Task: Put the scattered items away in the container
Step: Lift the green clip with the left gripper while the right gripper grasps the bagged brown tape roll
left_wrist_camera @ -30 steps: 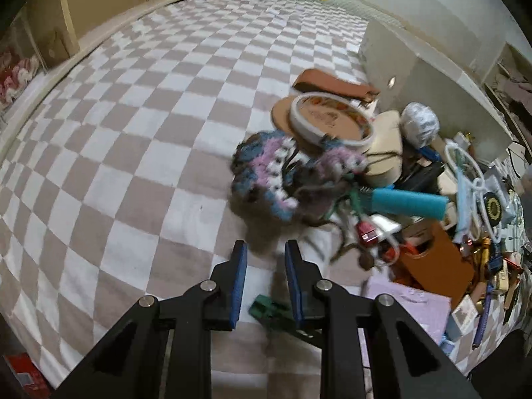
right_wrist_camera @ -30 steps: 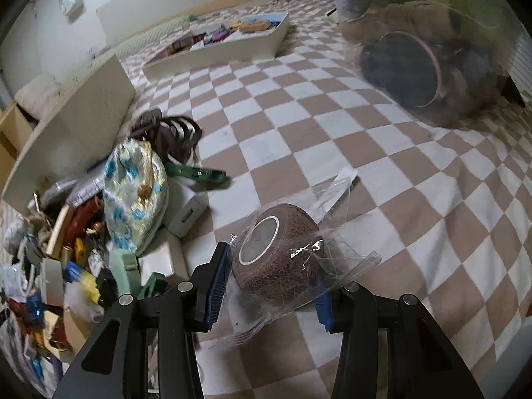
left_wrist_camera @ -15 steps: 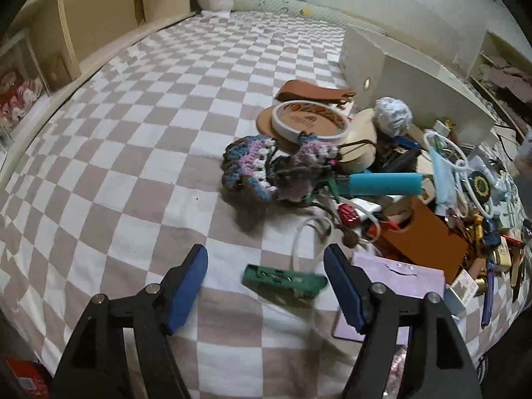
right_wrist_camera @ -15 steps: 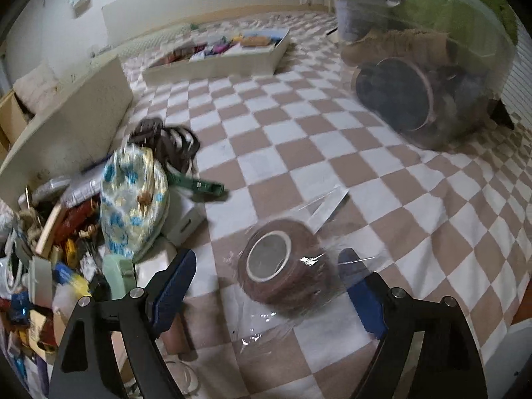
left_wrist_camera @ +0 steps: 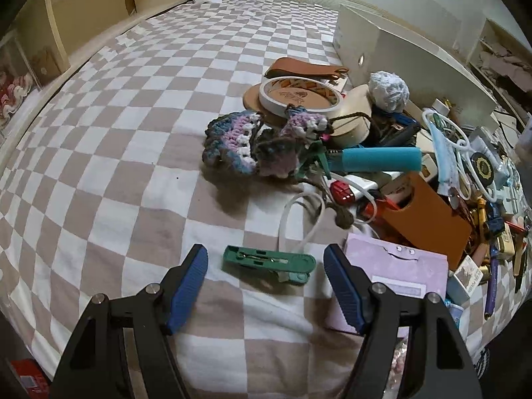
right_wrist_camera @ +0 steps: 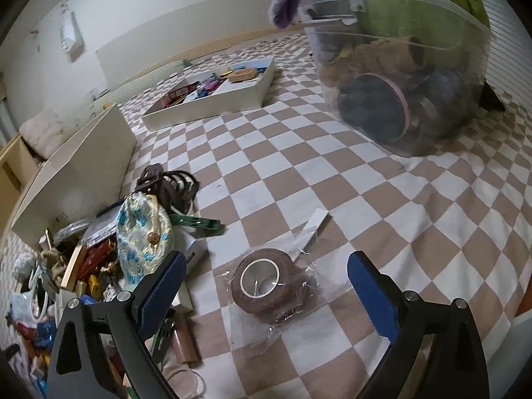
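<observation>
My left gripper (left_wrist_camera: 266,266) stands open over the checkered cover, and a green clip (left_wrist_camera: 268,263) lies flat between its blue pads without touching them. A crocheted purple-blue piece (left_wrist_camera: 252,143) sits further ahead by the heap. My right gripper (right_wrist_camera: 266,282) has its jaws opening wide; a brown tape roll in clear wrap (right_wrist_camera: 266,281) lies on the cover between them, free of both pads. The clear plastic container (right_wrist_camera: 405,76) stands at the upper right with dark items inside.
A dense heap of small items (left_wrist_camera: 432,173) fills the right of the left wrist view and the lower left of the right wrist view. A white drawer tray (right_wrist_camera: 212,96) with sorted things lies further back. A white board (right_wrist_camera: 76,176) stands on edge by the heap. Wooden shelving (left_wrist_camera: 83,23) borders the far left.
Both grippers went from shut to open. The left one let go near the green clip and drew back. The right one released the wrapped tape roll and lifted a little.
</observation>
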`<state>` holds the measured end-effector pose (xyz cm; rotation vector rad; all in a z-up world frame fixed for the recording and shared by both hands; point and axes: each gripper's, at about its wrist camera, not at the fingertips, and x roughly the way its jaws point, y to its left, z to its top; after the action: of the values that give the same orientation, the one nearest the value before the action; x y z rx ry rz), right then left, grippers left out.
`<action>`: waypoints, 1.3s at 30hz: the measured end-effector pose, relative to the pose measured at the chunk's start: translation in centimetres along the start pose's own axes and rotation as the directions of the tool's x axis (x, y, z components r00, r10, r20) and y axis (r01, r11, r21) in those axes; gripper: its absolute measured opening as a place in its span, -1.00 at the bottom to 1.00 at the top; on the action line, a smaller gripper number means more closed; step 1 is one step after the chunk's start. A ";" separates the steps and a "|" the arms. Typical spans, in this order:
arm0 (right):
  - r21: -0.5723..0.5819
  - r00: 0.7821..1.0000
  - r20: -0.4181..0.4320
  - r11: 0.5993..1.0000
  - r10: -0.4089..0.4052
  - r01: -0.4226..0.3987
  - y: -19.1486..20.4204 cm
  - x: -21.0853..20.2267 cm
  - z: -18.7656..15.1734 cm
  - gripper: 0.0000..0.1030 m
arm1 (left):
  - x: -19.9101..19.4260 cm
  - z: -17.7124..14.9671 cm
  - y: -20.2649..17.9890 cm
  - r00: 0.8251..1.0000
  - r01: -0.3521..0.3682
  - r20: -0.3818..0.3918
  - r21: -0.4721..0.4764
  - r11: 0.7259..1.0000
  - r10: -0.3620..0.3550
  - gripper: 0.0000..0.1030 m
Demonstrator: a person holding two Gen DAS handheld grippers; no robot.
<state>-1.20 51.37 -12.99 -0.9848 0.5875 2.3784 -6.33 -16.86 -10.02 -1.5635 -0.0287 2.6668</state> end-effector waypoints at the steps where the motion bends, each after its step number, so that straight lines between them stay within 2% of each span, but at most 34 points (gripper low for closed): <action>1: -0.014 1.000 0.004 1.000 -0.003 0.003 0.2 -0.1 -0.1 0.89 | 0.1 0.0 0.0 1.000 -0.009 0.002 0.000 1.000 0.009 0.36; 2: -0.033 1.000 0.009 0.999 -0.018 0.018 0.4 -0.3 -0.1 0.89 | 0.2 0.1 0.0 1.000 -0.021 0.002 0.002 1.000 0.021 0.31; 4: -0.092 0.990 0.060 0.987 -0.127 0.132 1.1 -1.1 0.1 0.89 | 0.3 0.1 0.0 0.999 -0.052 0.006 0.009 0.999 0.052 0.13; 5: -0.134 0.980 0.102 0.974 -0.171 0.184 1.6 -1.7 0.2 0.89 | 0.4 0.1 0.1 0.998 -0.057 0.008 0.008 0.998 0.057 0.11; 7: -0.191 0.974 0.136 0.960 -0.182 0.206 2.2 -2.4 0.3 0.89 | 0.4 0.2 0.4 0.998 -0.067 0.014 0.001 0.998 0.067 -0.07; 14: -0.333 0.983 0.020 0.926 -0.185 0.181 4.1 0.3 -0.8 0.89 | 0.1 0.2 0.9 0.998 -0.062 0.022 -0.018 0.998 0.063 -0.12; 17: -0.346 0.975 -0.025 0.917 -0.221 0.199 4.1 1.7 -0.9 0.89 | 0.0 0.2 0.9 0.998 -0.061 0.024 -0.024 0.998 0.061 -0.12; 20: -0.346 0.954 -0.041 0.900 -0.297 0.265 3.5 2.9 -1.1 0.88 | 0.1 0.3 0.9 0.998 -0.055 0.021 -0.034 0.998 0.056 -0.12; 21: -0.334 0.957 -0.062 0.910 -0.283 0.247 3.1 3.2 -1.1 0.77 | 0.1 0.3 0.9 0.998 -0.054 0.021 -0.037 0.998 0.055 -0.12; 22: -0.320 0.961 -0.081 0.920 -0.265 0.227 2.8 3.4 -1.1 0.58 | 0.0 0.4 0.9 0.998 -0.054 0.021 -0.039 0.998 0.055 -0.12; 24: -0.288 0.965 -0.114 0.937 -0.237 0.196 2.1 3.7 -1.2 0.39 | 0.0 0.4 0.8 0.998 -0.054 0.021 -0.040 0.998 0.055 -0.12; 27: -0.267 0.970 -0.121 0.948 -0.212 0.174 2.0 3.3 -1.4 0.15 | -0.1 0.4 0.9 0.998 -0.055 0.022 -0.042 0.998 0.056 -0.12; 33: -0.240 0.985 -0.052 0.959 -0.165 0.148 2.3 0.8 -1.3 0.14 | -0.1 0.5 0.8 0.998 -0.053 0.026 -0.050 0.997 0.054 -0.12; 39: -0.244 0.990 -0.056 0.963 -0.128 0.111 3.0 0.5 -1.1 0.14 | -0.4 0.5 1.0 0.998 -0.052 0.032 -0.073 0.996 0.055 -0.12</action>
<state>-2.67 48.54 -13.45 -1.1786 0.2587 2.3516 -6.63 -17.84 -9.48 -1.5608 -0.0867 2.7628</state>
